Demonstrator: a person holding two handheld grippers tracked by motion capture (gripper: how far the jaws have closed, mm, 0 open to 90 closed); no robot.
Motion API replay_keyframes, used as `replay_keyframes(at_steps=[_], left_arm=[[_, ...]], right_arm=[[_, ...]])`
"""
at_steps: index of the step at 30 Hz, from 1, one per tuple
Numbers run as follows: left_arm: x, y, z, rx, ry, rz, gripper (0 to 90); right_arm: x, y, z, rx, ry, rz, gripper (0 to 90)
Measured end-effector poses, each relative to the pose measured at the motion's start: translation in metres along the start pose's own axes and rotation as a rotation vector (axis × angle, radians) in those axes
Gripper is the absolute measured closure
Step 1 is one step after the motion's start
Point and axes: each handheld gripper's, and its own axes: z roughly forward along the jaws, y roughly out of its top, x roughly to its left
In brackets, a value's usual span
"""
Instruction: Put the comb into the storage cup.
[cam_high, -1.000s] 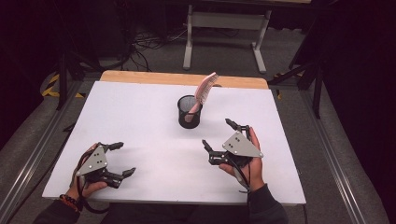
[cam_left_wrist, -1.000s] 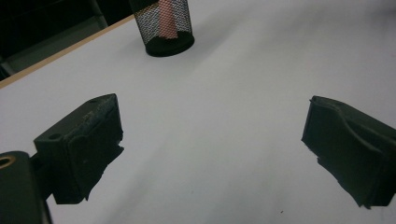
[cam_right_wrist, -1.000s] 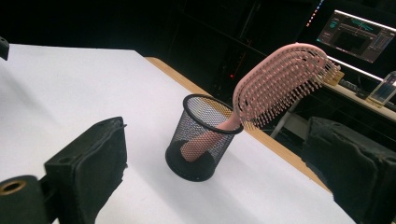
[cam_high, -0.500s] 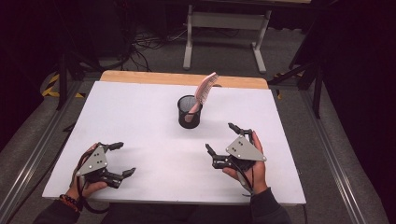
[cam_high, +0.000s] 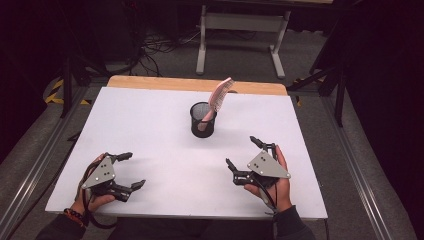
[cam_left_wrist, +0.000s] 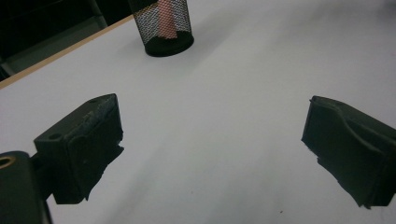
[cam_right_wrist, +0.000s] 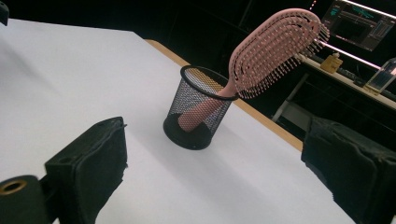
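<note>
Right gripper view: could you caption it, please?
Open right gripper faces a pink hairbrush standing in a black mesh cup.

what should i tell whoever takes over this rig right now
Left tool: open, holding nothing, low over the near left part of the white table.
Right tool: open, holding nothing, over the near right part of the table, pointed toward the cup.
Things: the pink hairbrush stands handle-down in the black mesh cup at the middle of the far half of the table, its head leaning out over the rim.
Done: the brush is in the cup and neither tool touches it.
Left: probably nothing on the placing itself; if the brush has to come out, the right tool is the nearer one.
</note>
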Motion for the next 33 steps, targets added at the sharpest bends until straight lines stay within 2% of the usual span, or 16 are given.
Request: replay_keyframes(at_steps=[16,25,33], left_arm=[[-0.001,0.000,0.001,0.004,-0.002,0.000,5.6],[-0.001,0.000,0.001,0.008,-0.003,0.007,5.6],[-0.002,0.000,0.002,0.008,0.000,0.008,5.6]], right_arm=[[-0.005,-0.016,-0.006,0.034,-0.017,0.002,7.1],[-0.008,-0.026,-0.012,0.045,-0.014,0.032,7.1],[-0.010,-0.036,-0.017,0.061,-0.037,0.028,6.9]])
